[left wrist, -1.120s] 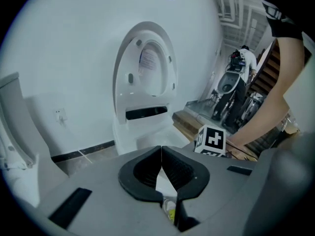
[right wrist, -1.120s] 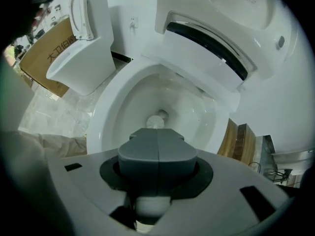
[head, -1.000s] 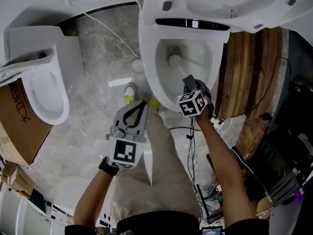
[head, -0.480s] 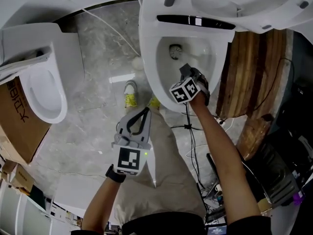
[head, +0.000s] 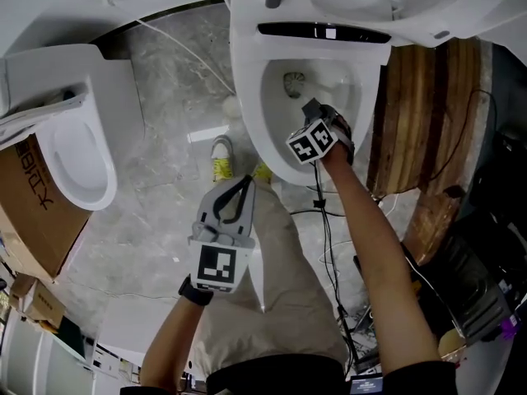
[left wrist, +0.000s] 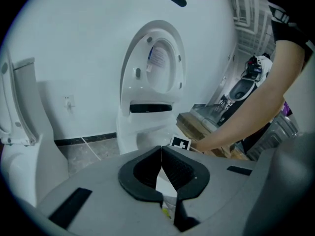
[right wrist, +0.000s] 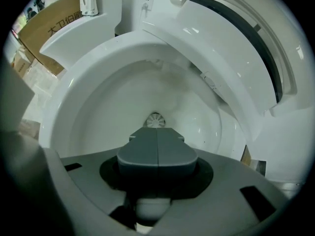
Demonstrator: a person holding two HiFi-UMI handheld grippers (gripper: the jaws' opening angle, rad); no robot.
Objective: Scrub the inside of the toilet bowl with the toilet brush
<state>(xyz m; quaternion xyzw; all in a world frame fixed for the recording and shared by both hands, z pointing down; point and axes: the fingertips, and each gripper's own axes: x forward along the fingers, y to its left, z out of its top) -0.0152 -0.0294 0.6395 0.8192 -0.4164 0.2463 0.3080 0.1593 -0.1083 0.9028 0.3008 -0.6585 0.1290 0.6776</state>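
While scrubbing toilet bowl (head: 247, 113), clamps toilet brush (right wrist: 156, 120) in right gripper (right wrist: 157, 142) for reach — holds left gripper (left wrist: 161, 154) closed, empty, clear.

A second white toilet (head: 111, 105) stands at the left on the grey marble floor (head: 156, 220), and a brown cardboard box (head: 29, 212) is just beside it. Wooden boards (head: 428, 113) are at the right. A thin white cable (head: 188, 56) and black cables (head: 324, 220) run over the floor.
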